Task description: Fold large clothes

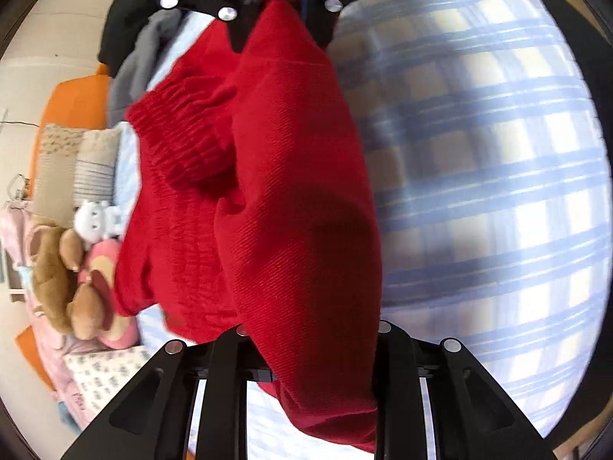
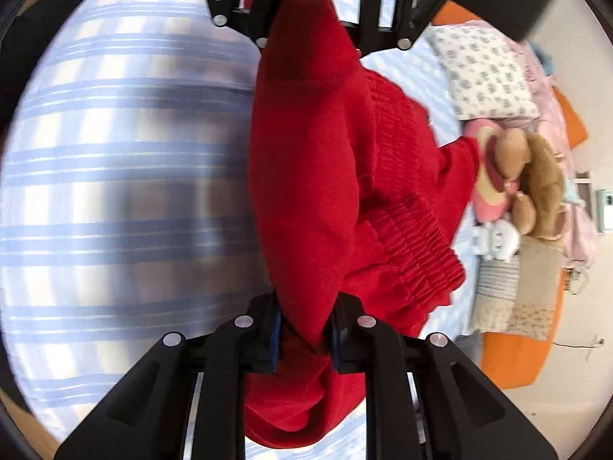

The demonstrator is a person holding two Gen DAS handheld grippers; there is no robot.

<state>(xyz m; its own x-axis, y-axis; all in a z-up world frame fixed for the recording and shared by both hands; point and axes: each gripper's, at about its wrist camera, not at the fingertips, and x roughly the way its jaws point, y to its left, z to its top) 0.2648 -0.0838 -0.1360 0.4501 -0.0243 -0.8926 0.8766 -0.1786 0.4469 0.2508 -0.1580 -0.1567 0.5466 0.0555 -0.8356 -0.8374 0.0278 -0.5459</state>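
Observation:
A red knit sweater (image 1: 291,191) with a ribbed hem hangs stretched between my two grippers above a blue plaid bed sheet (image 1: 479,172). In the left wrist view my left gripper (image 1: 314,349) at the bottom is shut on one bunched end of it. My right gripper (image 1: 279,4) pinches the other end at the top. The right wrist view shows the same sweater (image 2: 306,172): the right gripper (image 2: 304,329) is shut on a fold, and the left gripper (image 2: 306,19) grips it at the top. The sheet (image 2: 115,153) is blurred.
Plush toys (image 2: 536,176) and a patterned pillow (image 2: 486,73) lie at the head of the bed against an orange headboard (image 1: 72,103). Grey and black clothes (image 1: 134,61) are heaped on the bed beyond the sweater.

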